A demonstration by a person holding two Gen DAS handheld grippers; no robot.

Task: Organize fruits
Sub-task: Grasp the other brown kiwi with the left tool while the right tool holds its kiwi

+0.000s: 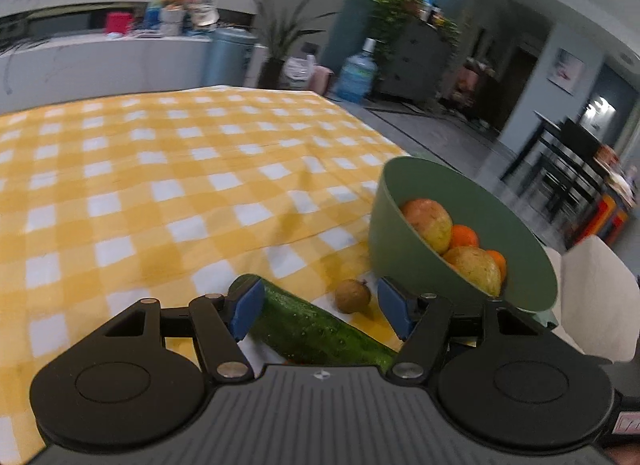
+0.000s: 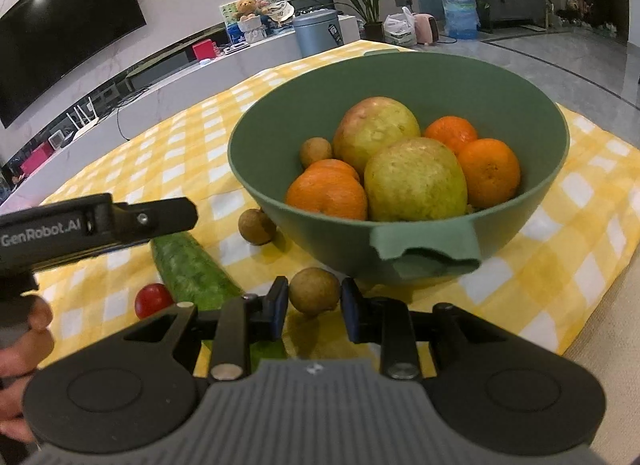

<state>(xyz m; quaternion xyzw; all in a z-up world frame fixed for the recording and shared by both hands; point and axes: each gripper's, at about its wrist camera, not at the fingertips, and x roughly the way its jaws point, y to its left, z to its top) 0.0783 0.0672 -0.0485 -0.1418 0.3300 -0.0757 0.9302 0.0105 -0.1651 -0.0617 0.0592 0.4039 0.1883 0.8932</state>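
The green bowl [image 2: 400, 169] sits on the desk [image 1: 120, 185], which has a yellow and white checked cloth on it. Inside the bowl are oranges [image 2: 490, 171], two big yellow-green fruits [image 2: 416, 181] and one small brown fruit [image 2: 316, 151].

Some things are not in the bowl yet. A long cucumber [image 1: 316, 329] lies on the cloth. A little red tomato [image 2: 153, 299] lies just beside it. A small brown fruit on the cloth [image 2: 256, 226] lies near the foot of the bowl.

The right tongs [image 2: 314, 307] are closed on another small brown fruit [image 2: 314, 291], right in front of the bowl. It looks light and hard-shelled, and it is round, so it may roll or pop out. I think holding it across its middle, as now, is best.

The left tongs [image 1: 320, 305] are open wide. They hang over the cucumber, with one blue pad [image 1: 248, 309] close to its end, but they do not squeeze it. The cucumber looks heavier, stiff and a bit bumpy. I think it should be held near its middle, across the thin way, so it does not tip.

The tomato looks soft and smooth. It probably needs a gentle squeeze.
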